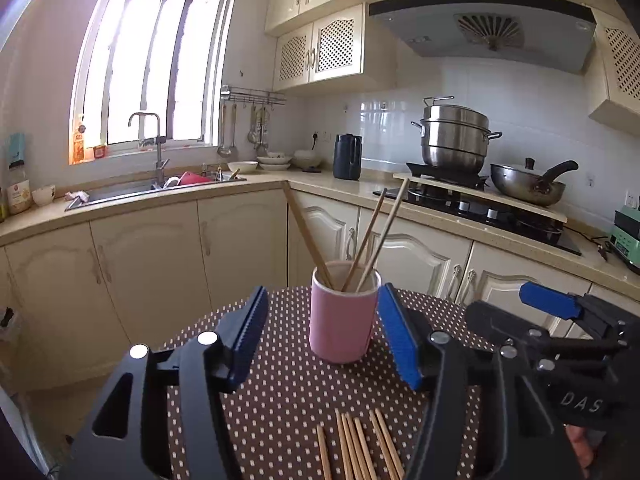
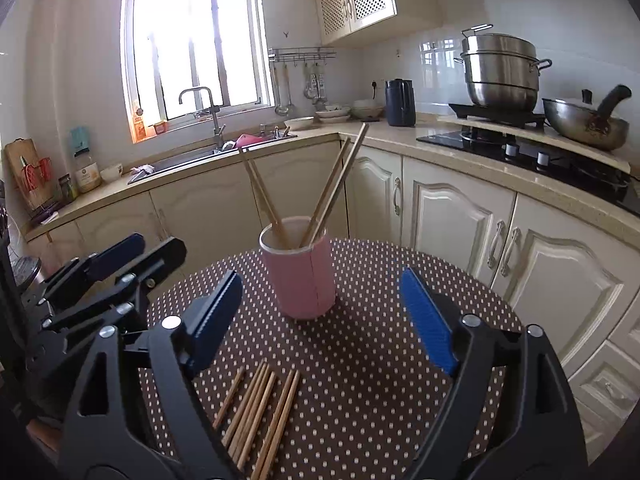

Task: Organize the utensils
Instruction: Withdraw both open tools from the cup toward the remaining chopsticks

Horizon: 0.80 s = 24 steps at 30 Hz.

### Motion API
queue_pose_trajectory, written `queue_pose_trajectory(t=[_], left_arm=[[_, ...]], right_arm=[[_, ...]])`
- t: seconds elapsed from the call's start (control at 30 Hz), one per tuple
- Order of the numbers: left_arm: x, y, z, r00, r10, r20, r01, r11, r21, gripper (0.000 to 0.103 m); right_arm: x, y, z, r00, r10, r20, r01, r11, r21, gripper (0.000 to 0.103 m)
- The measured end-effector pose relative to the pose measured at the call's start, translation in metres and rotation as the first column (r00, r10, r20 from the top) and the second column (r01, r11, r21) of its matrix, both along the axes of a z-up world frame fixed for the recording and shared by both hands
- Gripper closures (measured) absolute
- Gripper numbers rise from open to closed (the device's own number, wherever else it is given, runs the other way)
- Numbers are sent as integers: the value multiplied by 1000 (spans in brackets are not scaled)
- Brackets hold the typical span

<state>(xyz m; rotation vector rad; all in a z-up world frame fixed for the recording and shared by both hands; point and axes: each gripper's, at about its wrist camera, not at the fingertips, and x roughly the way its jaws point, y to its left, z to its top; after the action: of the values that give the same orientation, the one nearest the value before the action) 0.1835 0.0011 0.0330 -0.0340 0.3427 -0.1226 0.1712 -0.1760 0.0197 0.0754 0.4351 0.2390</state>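
Hovering over dotted table [image 2: 380,360], both grippers gaping, gripping nothing. Left gripper [image 1: 322,334] flanking pink cup [image 1: 342,320] without touching. Right gripper [image 2: 334,318] facing cup too. Loose chopsticks [image 2: 260,412] lying below, nearer tools than cup, long axes running roughly along fingers; likely equally reachable.

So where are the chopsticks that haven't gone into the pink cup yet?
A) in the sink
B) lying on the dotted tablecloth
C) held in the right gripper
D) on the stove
B: the loose chopsticks lie flat on the dotted tablecloth, in front of the pink cup.
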Motion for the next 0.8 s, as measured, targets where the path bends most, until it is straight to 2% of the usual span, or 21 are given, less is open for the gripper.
queue_pose_trajectory(t=[0.2, 0.37, 0.8], left_arm=[[-21, 2, -13, 1000, 4, -29, -4, 1000, 2, 46], [-31, 9, -35, 994, -4, -113, 4, 1000, -2, 46], [-37, 36, -81, 955, -6, -296, -4, 999, -34, 46]], right_arm=[[-11, 1, -26, 998, 11, -60, -13, 1000, -29, 19], [-14, 7, -53, 988, 24, -152, -31, 998, -46, 19], [-11, 18, -95, 956, -40, -292, 3, 992, -127, 19]])
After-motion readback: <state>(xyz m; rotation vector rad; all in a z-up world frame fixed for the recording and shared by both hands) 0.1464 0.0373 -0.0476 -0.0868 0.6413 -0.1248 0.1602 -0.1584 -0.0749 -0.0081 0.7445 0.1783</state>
